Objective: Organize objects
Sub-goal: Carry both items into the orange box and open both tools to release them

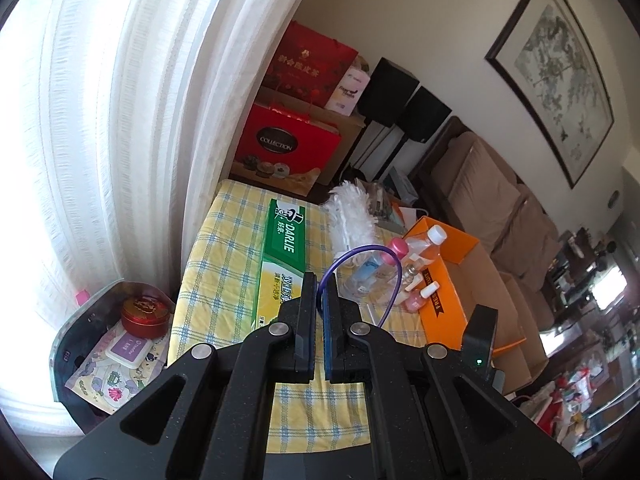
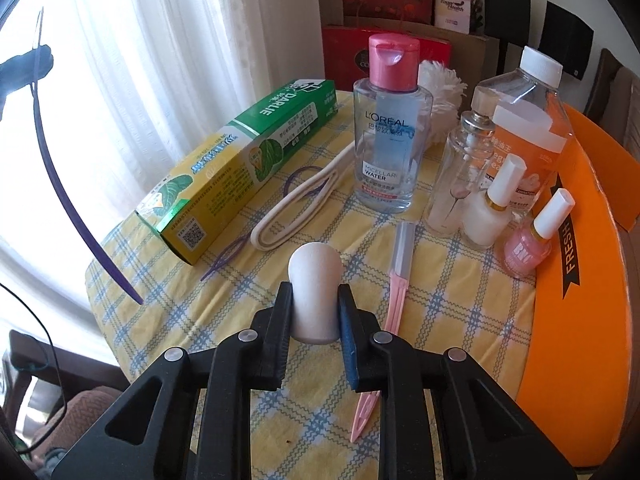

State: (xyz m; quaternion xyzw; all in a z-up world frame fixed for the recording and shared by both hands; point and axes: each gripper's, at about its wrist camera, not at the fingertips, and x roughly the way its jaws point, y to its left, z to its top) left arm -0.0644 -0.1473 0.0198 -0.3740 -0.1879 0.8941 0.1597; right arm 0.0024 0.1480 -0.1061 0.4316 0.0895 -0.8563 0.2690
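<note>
My left gripper is shut on a thin purple plastic loop tool, held above the yellow checked tablecloth. The same purple tool shows at the left of the right wrist view, hanging from the left gripper. My right gripper is shut on a white makeup sponge, held just above the cloth. On the table stand a L'Oreal micellar water bottle, a clear perfume bottle, two nail polish bottles and an orange-labelled bottle.
A green and yellow Darlie box lies at the left. A white cord loop, a second purple loop tool, a pink razor and a white duster lie on the cloth. An orange box stands at the right.
</note>
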